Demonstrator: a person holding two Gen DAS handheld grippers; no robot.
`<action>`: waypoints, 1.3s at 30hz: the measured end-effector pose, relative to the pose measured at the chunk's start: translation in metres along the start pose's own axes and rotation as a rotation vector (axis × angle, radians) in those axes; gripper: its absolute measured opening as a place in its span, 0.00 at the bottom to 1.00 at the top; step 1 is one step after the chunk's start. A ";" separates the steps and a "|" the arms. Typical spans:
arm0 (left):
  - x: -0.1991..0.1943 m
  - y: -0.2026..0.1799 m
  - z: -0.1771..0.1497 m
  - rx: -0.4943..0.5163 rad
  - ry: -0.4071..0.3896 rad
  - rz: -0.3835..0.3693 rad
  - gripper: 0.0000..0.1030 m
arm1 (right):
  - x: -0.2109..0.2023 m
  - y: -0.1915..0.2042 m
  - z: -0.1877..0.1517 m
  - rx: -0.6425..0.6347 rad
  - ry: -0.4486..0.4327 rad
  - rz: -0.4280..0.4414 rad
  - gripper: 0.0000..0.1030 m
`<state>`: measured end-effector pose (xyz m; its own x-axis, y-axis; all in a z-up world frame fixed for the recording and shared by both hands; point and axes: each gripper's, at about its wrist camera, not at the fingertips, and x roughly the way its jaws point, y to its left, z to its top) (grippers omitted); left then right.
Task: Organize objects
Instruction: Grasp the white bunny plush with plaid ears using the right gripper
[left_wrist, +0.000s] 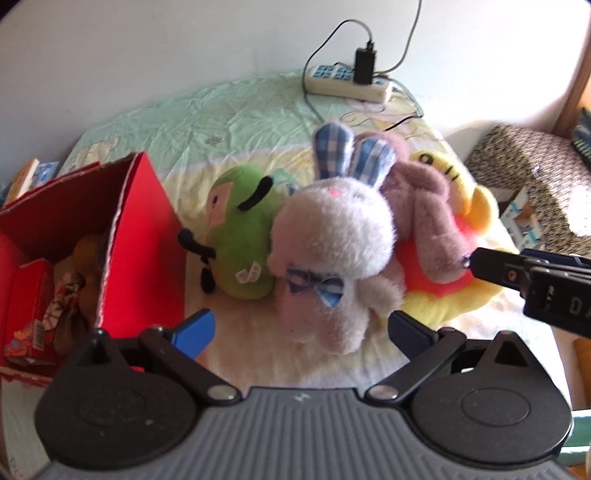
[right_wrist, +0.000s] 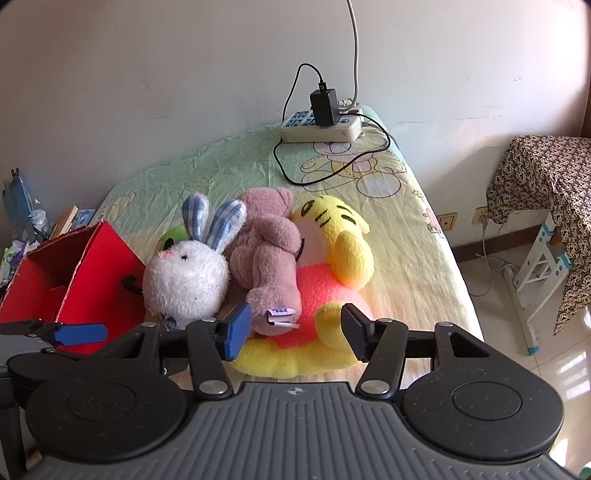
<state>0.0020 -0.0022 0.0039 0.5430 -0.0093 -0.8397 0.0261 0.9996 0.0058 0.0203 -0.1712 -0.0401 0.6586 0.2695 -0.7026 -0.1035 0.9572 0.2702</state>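
Note:
A pile of plush toys lies on the bed: a white rabbit (left_wrist: 332, 236) (right_wrist: 188, 277) with blue checked ears, a green plush (left_wrist: 243, 229), a mauve plush (left_wrist: 428, 218) (right_wrist: 269, 254) and a yellow tiger plush (left_wrist: 469, 221) (right_wrist: 340, 243). A red box (left_wrist: 140, 240) (right_wrist: 92, 266) stands at the left, open, with items inside. My left gripper (left_wrist: 301, 330) is open, its fingers either side of the rabbit's lower body, close above the sheet. My right gripper (right_wrist: 295, 330) is open over the mauve plush's tagged end and the tiger; it also shows in the left wrist view (left_wrist: 498, 271).
A power strip (right_wrist: 321, 127) with a black adapter and cables lies at the head of the bed by the wall. Books and clutter sit beyond the box at the left. A patterned cloth-covered stand (right_wrist: 546, 184) and tiled floor are right of the bed.

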 end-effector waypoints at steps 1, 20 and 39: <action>-0.002 0.001 0.001 -0.002 -0.011 -0.029 0.97 | 0.000 -0.002 0.002 0.005 -0.003 0.008 0.52; 0.034 0.019 0.019 0.030 -0.050 -0.164 0.99 | 0.051 0.023 0.029 0.005 0.117 0.351 0.55; 0.021 0.018 0.020 0.051 -0.105 -0.208 0.63 | 0.041 0.035 0.029 0.001 0.123 0.432 0.47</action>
<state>0.0310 0.0147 -0.0025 0.6060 -0.2204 -0.7643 0.1873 0.9734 -0.1322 0.0654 -0.1301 -0.0401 0.4620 0.6548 -0.5981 -0.3487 0.7542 0.5564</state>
